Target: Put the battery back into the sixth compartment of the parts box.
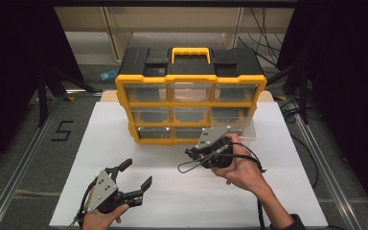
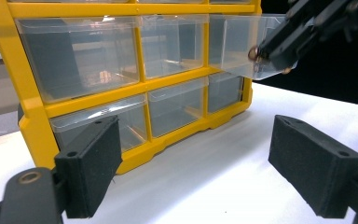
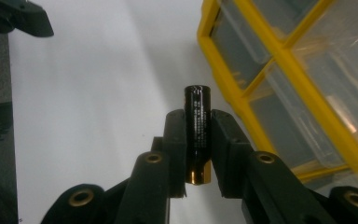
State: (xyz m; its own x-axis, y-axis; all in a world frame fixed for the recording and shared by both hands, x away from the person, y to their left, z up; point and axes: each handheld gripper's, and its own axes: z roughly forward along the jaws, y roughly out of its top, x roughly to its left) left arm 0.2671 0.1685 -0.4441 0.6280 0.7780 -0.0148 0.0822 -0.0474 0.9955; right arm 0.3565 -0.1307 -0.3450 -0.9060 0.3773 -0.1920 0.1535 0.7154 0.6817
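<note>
A black battery point(image 3: 196, 128) with a gold end stands upright between the jaws of my right gripper point(image 3: 198, 116), which is shut on it. That gripper point(image 1: 190, 153) is held just in front of the lower right of a yellow and black drawer organizer point(image 1: 190, 76). One clear drawer point(image 1: 243, 125) in the right column is pulled out; in the left gripper view this drawer point(image 2: 237, 42) sits right beside the battery's end point(image 2: 253, 53). My left gripper point(image 1: 137, 172) hovers low over the white table near the front left, open and holding nothing point(image 2: 200, 163).
The white tabletop point(image 1: 182, 196) spreads between the organizer and the front edge. The organizer's other clear drawers point(image 2: 79, 56) are pushed in and look empty. Metal rails point(image 1: 19, 167) run along both sides of the table. Cables point(image 1: 294, 112) lie at the back right.
</note>
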